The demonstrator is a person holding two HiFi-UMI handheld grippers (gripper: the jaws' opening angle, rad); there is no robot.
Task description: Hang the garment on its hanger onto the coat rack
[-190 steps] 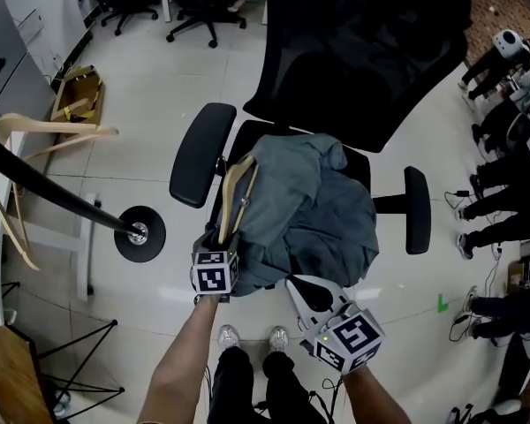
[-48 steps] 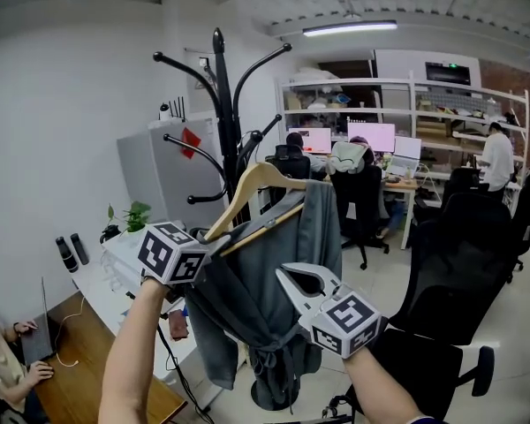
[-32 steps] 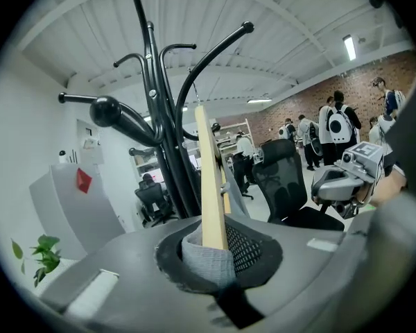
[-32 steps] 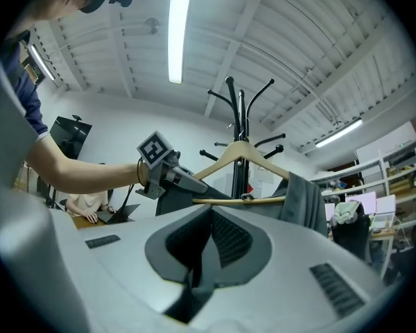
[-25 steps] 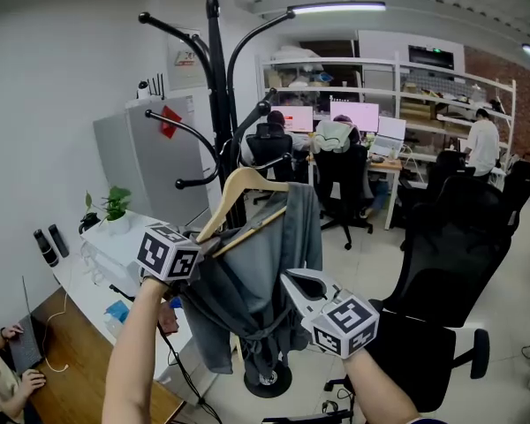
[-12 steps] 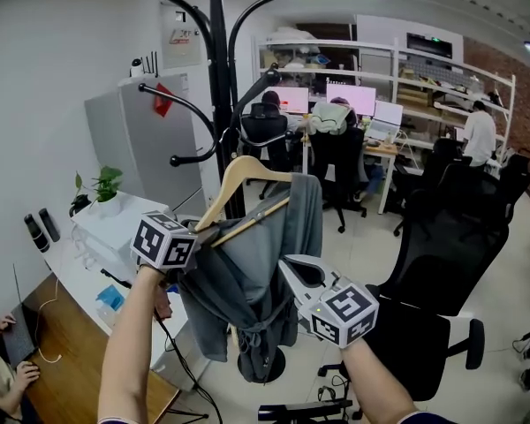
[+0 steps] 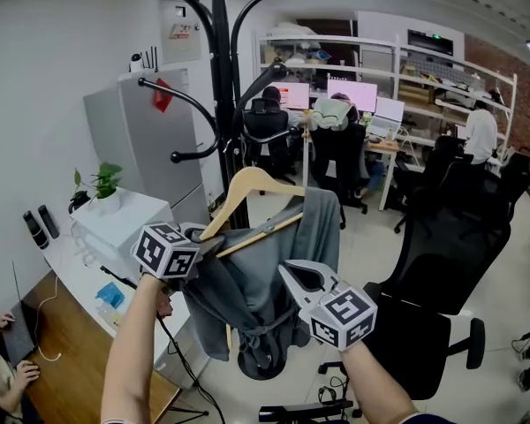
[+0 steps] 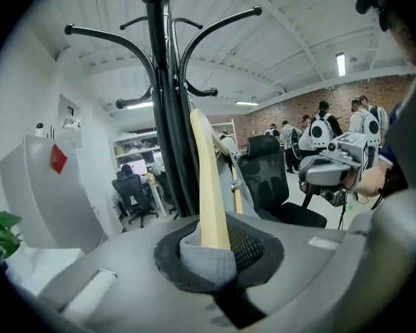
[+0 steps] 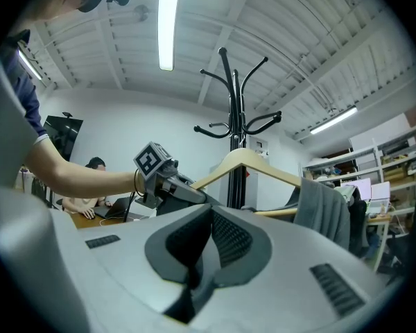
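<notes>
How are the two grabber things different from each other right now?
The left gripper is clamped on the end of the wooden hanger, with a bit of the grey garment pinched in too; the right gripper is shut on nothing. In the head view the left gripper sits higher, the right gripper lower, in front of the garment. Both carry a marker cube.
</notes>
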